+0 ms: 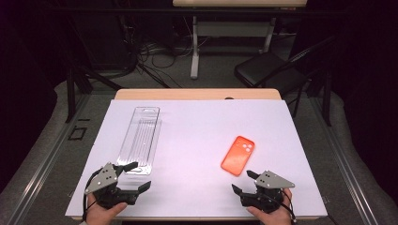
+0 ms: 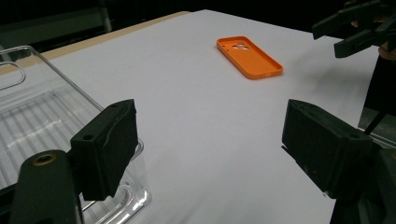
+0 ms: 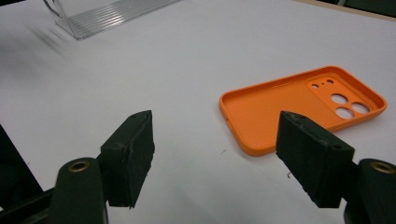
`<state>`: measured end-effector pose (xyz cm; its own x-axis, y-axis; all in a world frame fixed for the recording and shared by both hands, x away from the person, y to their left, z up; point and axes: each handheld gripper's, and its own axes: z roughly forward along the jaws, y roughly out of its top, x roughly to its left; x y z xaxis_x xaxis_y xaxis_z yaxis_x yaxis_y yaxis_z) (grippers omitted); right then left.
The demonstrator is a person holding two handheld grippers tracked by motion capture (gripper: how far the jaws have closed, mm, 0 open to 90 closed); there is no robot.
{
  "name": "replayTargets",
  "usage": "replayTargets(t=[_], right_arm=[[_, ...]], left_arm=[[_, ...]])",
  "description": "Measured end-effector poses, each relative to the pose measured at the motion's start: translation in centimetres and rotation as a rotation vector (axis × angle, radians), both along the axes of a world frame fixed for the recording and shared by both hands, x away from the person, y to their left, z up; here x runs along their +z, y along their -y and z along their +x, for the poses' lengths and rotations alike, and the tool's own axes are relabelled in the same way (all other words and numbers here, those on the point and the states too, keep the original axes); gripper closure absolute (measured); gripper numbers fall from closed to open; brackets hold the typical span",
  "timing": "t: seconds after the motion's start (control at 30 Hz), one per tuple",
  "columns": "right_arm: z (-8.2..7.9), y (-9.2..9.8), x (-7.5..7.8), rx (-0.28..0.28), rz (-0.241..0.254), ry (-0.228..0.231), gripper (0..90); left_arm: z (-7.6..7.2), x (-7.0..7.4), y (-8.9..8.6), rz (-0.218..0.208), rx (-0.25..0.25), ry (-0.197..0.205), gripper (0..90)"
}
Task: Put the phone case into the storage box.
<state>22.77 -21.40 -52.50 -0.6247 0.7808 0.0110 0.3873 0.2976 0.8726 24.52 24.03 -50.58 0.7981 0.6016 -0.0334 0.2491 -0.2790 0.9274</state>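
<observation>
The orange phone case lies open side up on the white surface, toward its right edge and somewhat nearer the front edge than the far one, with its camera cut-outs at the end pointing away from the person. Nothing touches it. Just short of its near end, close to the front edge, the right gripper hovers with its jaws spread wide and nothing between them; in the right gripper view the case sits ahead of the two black pads, partly in line with the right-hand one, so the approach looks begun but not finished. Across the surface, toward the left edge, a clear plastic tray lies lengthwise from near the far edge down toward the front, empty as far as can be seen. The left gripper sits at the tray's near end, jaws likewise wide apart and gripping nothing; in the left gripper view one pad overlaps the tray's near corner, though whether it touches the plastic cannot be told. By the look of it the work is at its very start: neither thing is picked up, and the gripping, lifting and any bringing together of case and tray are all left to do.
</observation>
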Motion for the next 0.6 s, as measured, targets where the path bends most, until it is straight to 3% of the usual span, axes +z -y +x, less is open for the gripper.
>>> replayTargets(t=[0.17, 0.4, 0.6], right_arm=[[-0.1, 0.0, 0.0, -0.001, -0.017, 0.008, 34.7], [0.4, 0.0, 0.5, 0.011, -0.016, -0.014, 44.5], [1.2, -0.2, 1.3, 0.010, -0.066, -0.057, 44.0]], left_arm=[[0.0, 0.0, 0.2, 0.001, 0.001, 0.000, 18.4], [0.0, 0.0, 0.3, 0.002, -0.001, -0.003, 19.5], [-0.1, 0.1, 0.3, 0.001, -0.001, -0.008, 19.7]])
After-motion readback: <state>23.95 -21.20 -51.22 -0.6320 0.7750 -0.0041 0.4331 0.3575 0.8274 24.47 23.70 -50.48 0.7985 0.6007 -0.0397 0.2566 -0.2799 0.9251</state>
